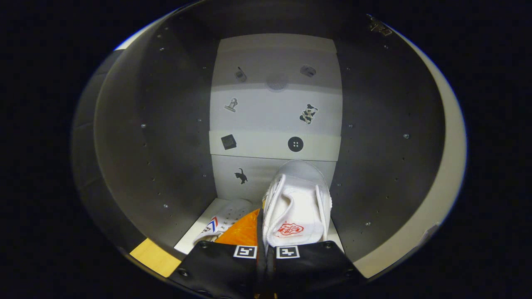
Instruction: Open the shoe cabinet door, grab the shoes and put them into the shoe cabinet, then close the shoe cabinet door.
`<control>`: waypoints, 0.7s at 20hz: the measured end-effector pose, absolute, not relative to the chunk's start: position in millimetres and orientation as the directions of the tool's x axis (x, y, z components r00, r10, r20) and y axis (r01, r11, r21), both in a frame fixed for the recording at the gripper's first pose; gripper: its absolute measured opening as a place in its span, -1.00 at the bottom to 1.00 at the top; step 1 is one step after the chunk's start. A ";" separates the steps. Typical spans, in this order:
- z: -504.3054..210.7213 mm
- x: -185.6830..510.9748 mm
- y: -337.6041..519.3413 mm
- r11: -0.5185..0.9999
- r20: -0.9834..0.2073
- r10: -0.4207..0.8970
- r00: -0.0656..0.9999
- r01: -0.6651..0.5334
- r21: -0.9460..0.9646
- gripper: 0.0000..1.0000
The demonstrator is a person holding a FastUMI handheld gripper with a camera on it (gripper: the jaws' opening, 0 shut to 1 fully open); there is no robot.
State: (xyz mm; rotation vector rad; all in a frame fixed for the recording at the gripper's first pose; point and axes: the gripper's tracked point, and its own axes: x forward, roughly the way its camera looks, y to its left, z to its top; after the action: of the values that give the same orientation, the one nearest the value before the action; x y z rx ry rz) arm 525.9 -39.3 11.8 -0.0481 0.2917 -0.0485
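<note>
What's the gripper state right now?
Gripper: fingers nearly together, apparently pinching the white shoe at its heel, inside the shoe cabinet.

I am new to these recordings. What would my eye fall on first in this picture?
First, the white shoe, held up just ahead of the gripper, whose fingers are closed together on its near edge inside the cabinet. Next, a second shoe lying on the cabinet floor beside it. Beyond them, small stickers dot the pale back wall.
</note>
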 end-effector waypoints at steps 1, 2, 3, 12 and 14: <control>5.6 536.0 -44.0 0.997 -0.300 -0.066 0.952 0.050 -0.060 -0.95; -0.5 544.8 -49.9 0.996 -0.315 -0.081 0.946 0.062 -0.068 -0.95; -8.0 555.2 -54.7 0.995 -0.329 -0.092 0.940 0.071 -0.076 -0.95; -75.3 605.8 -76.7 0.986 -0.452 -0.160 0.878 0.126 -0.106 -0.88; -87.2 609.7 -74.5 0.989 -0.478 -0.148 0.866 0.119 -0.091 -0.82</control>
State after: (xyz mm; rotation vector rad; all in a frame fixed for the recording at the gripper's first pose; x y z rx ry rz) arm 609.7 -74.5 -87.2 -0.0591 0.5049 -0.1400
